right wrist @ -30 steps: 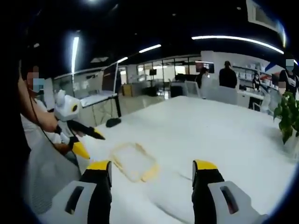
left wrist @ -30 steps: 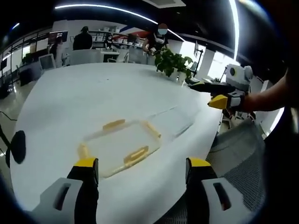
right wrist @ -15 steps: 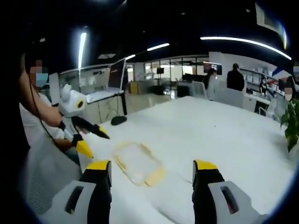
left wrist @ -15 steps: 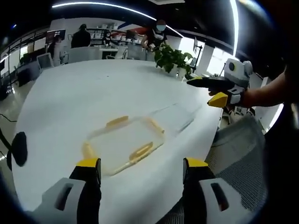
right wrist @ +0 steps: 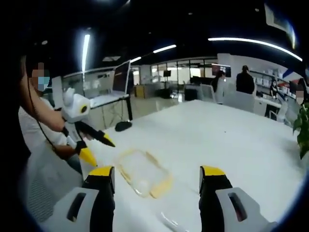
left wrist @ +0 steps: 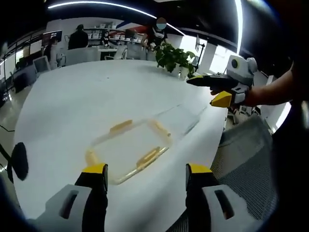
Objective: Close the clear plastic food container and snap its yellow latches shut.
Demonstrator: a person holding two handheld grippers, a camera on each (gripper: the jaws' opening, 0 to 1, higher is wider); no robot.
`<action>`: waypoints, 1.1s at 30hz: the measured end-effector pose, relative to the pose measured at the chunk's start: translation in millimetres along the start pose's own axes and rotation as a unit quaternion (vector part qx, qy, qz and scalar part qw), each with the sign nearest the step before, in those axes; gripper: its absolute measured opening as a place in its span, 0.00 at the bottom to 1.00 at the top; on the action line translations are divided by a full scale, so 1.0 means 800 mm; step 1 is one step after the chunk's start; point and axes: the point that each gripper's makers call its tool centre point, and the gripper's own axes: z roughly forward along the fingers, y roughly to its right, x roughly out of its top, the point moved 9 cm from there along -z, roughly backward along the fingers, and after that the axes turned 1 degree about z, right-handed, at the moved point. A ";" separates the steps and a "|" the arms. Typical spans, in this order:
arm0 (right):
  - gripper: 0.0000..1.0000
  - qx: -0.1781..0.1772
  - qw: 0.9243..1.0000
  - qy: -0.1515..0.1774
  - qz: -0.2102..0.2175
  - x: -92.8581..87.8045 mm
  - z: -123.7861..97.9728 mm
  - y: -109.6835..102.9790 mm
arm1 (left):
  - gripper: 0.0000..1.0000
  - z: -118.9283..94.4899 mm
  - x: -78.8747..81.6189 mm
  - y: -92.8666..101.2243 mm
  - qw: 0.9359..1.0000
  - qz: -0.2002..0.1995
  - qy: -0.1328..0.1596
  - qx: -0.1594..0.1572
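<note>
Left gripper view is showing the container [left wrist: 129, 151] lying near the table's [left wrist: 72, 96] near edge, yellow latches [left wrist: 148, 157] seemingly unfastened. Left gripper [left wrist: 145, 176] and right gripper [right wrist: 157, 179] are both hovering with jaws apart, grasping nothing, lining up their approach.

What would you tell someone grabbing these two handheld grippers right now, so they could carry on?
Left gripper: open, empty, above the near table edge.
Right gripper: open, empty, held in the air.
Clear container with yellow latches lies flat on the white table, untouched.
Whether its lid is seated cannot be told.
Done: nothing visible.
Left: close it, snap every latch.
</note>
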 end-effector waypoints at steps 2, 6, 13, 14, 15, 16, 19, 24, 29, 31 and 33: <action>0.71 0.002 1.000 -0.004 -0.005 -0.001 0.001 0.000 | 0.65 0.000 0.001 -0.004 1.000 0.000 0.000 0.000; 0.70 0.002 1.000 -0.012 -0.009 -0.002 0.004 0.001 | 0.67 -0.001 0.001 -0.012 1.000 -0.002 -0.003 0.000; 0.69 0.008 1.000 -0.016 -0.014 -0.001 0.013 0.000 | 0.68 -0.001 0.001 -0.024 1.000 0.001 -0.008 0.004; 0.69 0.009 1.000 -0.018 -0.015 -0.001 0.015 0.000 | 0.68 -0.001 0.001 -0.025 1.000 0.001 -0.009 0.004; 0.69 0.011 1.000 -0.021 -0.019 -0.001 0.016 0.000 | 0.68 0.000 0.001 -0.027 1.000 0.001 -0.010 0.004; 0.69 0.012 0.999 -0.022 -0.022 -0.001 0.017 -0.001 | 0.68 0.000 0.001 -0.027 1.000 0.001 -0.012 0.003; 0.67 0.018 0.999 -0.025 -0.023 -0.001 0.020 -0.002 | 0.68 0.001 0.001 -0.031 1.000 0.006 -0.016 0.002; 0.66 0.021 0.999 -0.032 -0.029 -0.002 0.024 -0.001 | 0.67 -0.001 0.002 -0.037 1.000 0.008 -0.017 0.001; 0.66 0.023 0.999 -0.038 -0.031 -0.003 0.027 0.000 | 0.67 -0.001 0.003 -0.042 1.000 0.011 -0.020 -0.001; 0.66 0.025 0.998 -0.041 -0.034 -0.004 0.029 0.000 | 0.67 0.000 0.002 -0.044 1.000 0.012 -0.021 -0.002; 0.66 0.028 0.998 -0.045 -0.038 -0.005 0.031 -0.002 | 0.67 0.001 0.002 -0.046 1.000 0.014 -0.024 -0.004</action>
